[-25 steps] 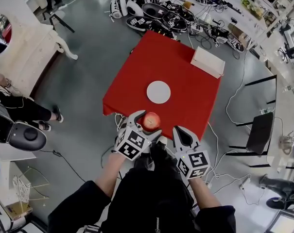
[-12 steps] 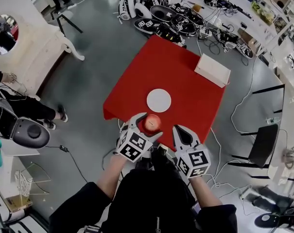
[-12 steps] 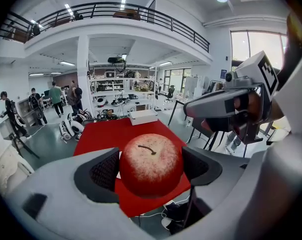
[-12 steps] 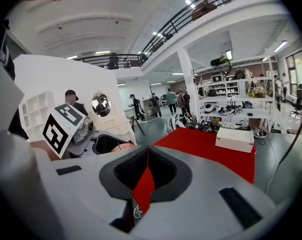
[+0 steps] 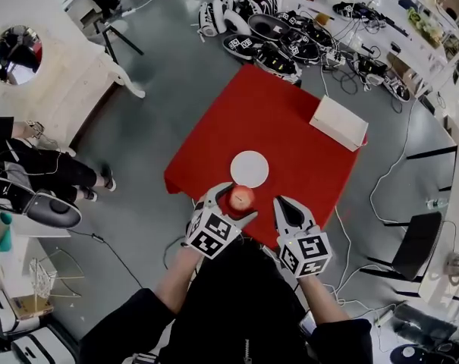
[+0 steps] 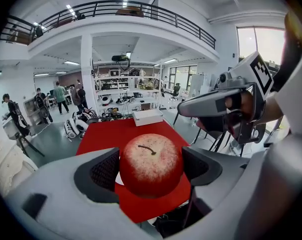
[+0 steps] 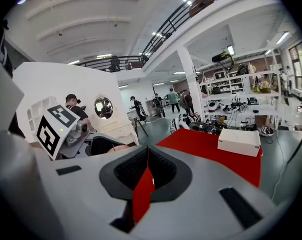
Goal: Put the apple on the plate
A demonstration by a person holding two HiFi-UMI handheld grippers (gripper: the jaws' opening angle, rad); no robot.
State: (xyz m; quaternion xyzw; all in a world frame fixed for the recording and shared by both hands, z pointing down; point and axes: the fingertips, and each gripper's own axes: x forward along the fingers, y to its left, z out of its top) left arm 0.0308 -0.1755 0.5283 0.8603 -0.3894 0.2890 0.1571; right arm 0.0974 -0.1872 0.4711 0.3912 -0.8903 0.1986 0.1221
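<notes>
Left gripper (image 5: pixel 237 201), held level, clamps the apple (image 6: pixel 151 163); plate (image 5: pixel 249 169) at its 12 o'clock; right gripper (image 5: pixel 287 211) closed, empty.

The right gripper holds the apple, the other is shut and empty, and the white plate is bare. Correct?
No: the left gripper holds the apple, as the left gripper view shows; the right gripper is the shut, empty one. The plate is bare.

Red speckled apple (image 6: pixel 151 164), white plate (image 5: pixel 249 169), red tablecloth (image 5: pixel 282 127).
</notes>
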